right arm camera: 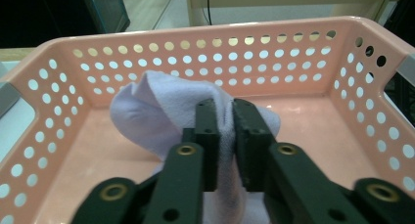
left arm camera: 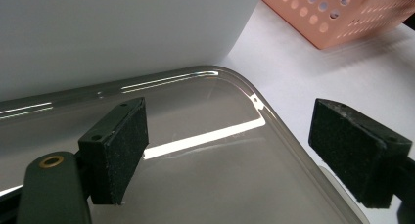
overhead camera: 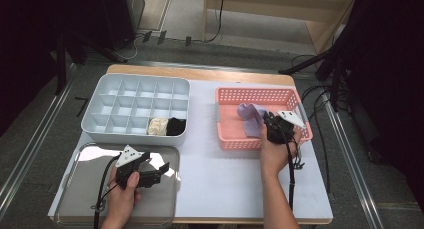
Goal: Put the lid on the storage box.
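A lavender cloth (overhead camera: 250,118) lies in the pink perforated basket (overhead camera: 255,93) at the right of the table. My right gripper (overhead camera: 268,122) reaches into the basket from the near side. In the right gripper view its pads pinch a fold of the lavender cloth (right arm camera: 156,106) inside the basket (right arm camera: 220,43), so the right gripper (right arm camera: 224,109) is shut on it. My left gripper (overhead camera: 159,169) hovers open over the metal tray (overhead camera: 80,189) at the front left. In the left gripper view, the left gripper (left arm camera: 230,150) has nothing between its pads above the tray (left arm camera: 274,121).
A white compartment organizer (overhead camera: 100,84) stands at the back left, its wall (left arm camera: 122,33) close behind the tray. Two front compartments hold a cream cloth (overhead camera: 158,126) and a black cloth (overhead camera: 176,126). White table surface (overhead camera: 220,174) lies between tray and basket.
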The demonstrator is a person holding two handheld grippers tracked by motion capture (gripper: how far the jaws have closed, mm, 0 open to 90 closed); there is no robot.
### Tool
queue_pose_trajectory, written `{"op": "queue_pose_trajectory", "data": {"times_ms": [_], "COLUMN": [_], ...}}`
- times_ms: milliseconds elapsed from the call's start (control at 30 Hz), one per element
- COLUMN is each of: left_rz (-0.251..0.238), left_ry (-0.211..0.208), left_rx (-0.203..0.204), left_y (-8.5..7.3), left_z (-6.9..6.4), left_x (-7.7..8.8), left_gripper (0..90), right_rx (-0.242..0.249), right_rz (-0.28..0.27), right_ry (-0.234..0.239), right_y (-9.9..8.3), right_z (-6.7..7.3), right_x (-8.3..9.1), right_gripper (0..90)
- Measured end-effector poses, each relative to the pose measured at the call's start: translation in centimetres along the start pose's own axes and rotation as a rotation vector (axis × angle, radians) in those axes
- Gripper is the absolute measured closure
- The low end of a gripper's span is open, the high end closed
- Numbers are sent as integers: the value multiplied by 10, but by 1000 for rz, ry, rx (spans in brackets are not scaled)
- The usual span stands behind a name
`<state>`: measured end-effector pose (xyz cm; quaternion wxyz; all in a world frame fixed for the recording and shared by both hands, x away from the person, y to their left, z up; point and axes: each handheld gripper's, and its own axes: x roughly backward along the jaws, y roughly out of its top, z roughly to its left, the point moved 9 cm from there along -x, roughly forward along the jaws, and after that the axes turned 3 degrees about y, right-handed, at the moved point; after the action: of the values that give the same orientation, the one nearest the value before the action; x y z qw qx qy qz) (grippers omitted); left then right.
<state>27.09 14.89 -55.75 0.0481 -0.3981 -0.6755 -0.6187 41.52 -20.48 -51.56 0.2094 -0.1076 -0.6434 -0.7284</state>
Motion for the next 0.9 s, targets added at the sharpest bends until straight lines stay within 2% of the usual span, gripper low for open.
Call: {"op": "queue_pose_trajectory", "data": {"times_ms": [133, 300, 400, 500, 600, 667, 700, 767, 833, 900], "left_rz": [-1, 0, 0, 1, -2, -3, -3, -3, -1, -1], "left_ry": [0, -1, 0, 0, 0, -2, -2, -3, -3, -5], "left_rx": [1, 2, 1, 2, 2, 2, 2, 2, 2, 2], "left_y": [0, 0, 0, 0, 0, 0, 0, 0, 0, 0], "left_z": [0, 0, 0, 0, 0, 0, 0, 0, 0, 0], "left_x": [0, 0, 0, 0, 0, 0, 0, 0, 0, -1], "left_gripper": [157, 157, 157, 157, 157, 157, 157, 157, 157, 157], "right_rx": [-10, -31, 1, 3, 35, 38, 36, 14, 20, 34], "right_rz": [7, 53, 77, 105, 167, 191, 214, 300, 408, 482], "right_ry": [5, 45, 58, 93, 96, 93, 82, 70, 48, 41], "right_y": [-1, -8, -11, -13, -18, -18, -19, -24, -31, -36], "right_z": [1, 6, 13, 23, 30, 34, 33, 32, 31, 27], "right_x": [-4, -12, -16, -20, -26, -27, -28, -30, -32, -34], "right_gripper": [594, 520, 516, 536, 558, 569, 571, 572, 590, 653]}}
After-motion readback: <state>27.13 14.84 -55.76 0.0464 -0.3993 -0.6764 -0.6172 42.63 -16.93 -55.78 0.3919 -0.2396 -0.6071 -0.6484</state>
